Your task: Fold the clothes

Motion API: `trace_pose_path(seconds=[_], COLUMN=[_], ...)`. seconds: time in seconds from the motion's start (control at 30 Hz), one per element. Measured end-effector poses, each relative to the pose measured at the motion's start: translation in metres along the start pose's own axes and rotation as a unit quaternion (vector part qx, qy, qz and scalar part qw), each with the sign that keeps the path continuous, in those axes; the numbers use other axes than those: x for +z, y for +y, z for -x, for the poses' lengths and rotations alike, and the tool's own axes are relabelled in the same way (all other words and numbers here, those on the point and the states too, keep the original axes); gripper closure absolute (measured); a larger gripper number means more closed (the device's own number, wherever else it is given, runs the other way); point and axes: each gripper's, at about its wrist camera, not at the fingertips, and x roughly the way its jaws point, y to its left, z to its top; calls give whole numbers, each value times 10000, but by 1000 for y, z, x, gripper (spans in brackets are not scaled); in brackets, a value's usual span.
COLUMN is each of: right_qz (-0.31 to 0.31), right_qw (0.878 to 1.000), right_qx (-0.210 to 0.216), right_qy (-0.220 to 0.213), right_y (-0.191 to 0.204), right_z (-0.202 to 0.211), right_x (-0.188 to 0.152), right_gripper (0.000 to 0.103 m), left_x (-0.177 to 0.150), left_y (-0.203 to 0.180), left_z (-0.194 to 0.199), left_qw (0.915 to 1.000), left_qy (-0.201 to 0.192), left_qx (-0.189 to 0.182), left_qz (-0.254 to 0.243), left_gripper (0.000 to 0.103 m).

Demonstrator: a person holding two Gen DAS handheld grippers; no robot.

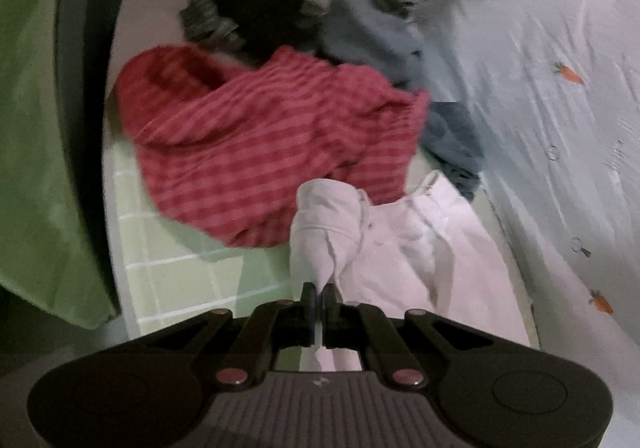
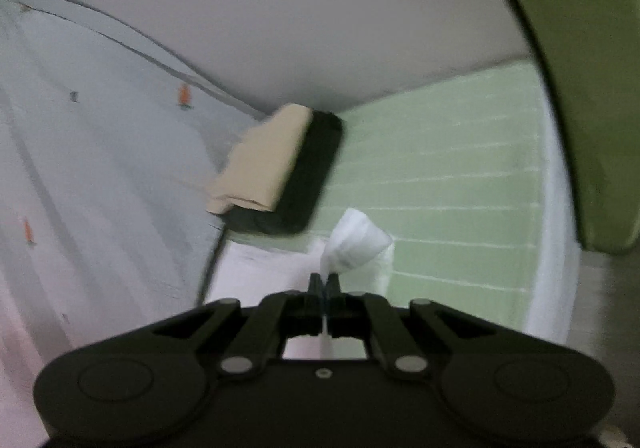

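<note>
clearly both grippers are clenched on the same white garment [image 1: 404, 248]. in the left wrist view the left gripper [image 1: 319, 294], at the lower centre of the frame, pinches a bunched corner of it, and the rest of the cloth trails off to the lower right over the green checked bed sheet [image 1: 168, 272]. in the right wrist view the right gripper [image 2: 324, 282] nips another bunched corner of the white garment [image 2: 356, 244] at lower centre, with cloth spread just beneath it.

above the left gripper lies a red striped garment [image 1: 260, 136], touching the white one, and behind that, toward the top of the frame, a heap of grey and blue clothes [image 1: 320, 8]. in the upper middle of the right view sits a folded stack, beige on black [image 2: 280, 172], beside the pale patterned cover [image 2: 100, 168].

the risks, as i judge them: each hold is only a thin pinch of fabric, so a sharp pull could slip a corner free. dragging the white cloth could also catch the red garment and pull it along, and a fold laid unevenly would come out crooked.
</note>
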Motion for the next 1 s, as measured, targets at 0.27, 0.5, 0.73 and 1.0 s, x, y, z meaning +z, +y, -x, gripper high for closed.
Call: trace_pose_path(seconds=[0.27,0.5,0.73,1.0], right_qz=[282,566,876,2764], right_qw=[9990,9970,9934,9601], right_qx=[346,516,736,88], right_qy=[-2,-112,88,422], right_y=[53,111,202,313], right_z=[-24,-64,-174,-355], right_x=[5,48,75,57], right_gripper=[102,101,101,47], left_x=[4,20,51,85], left_y=[-38,-90,-167,-298], left_z=[0,-18,-74,-192], left_qw=[9994,9977,9971,9968], left_qy=[-294,-538,-658,0], left_qx=[-129,-360,-375,273], left_qz=[-122,-179,16,-754], left_gripper=[101,101,101,78])
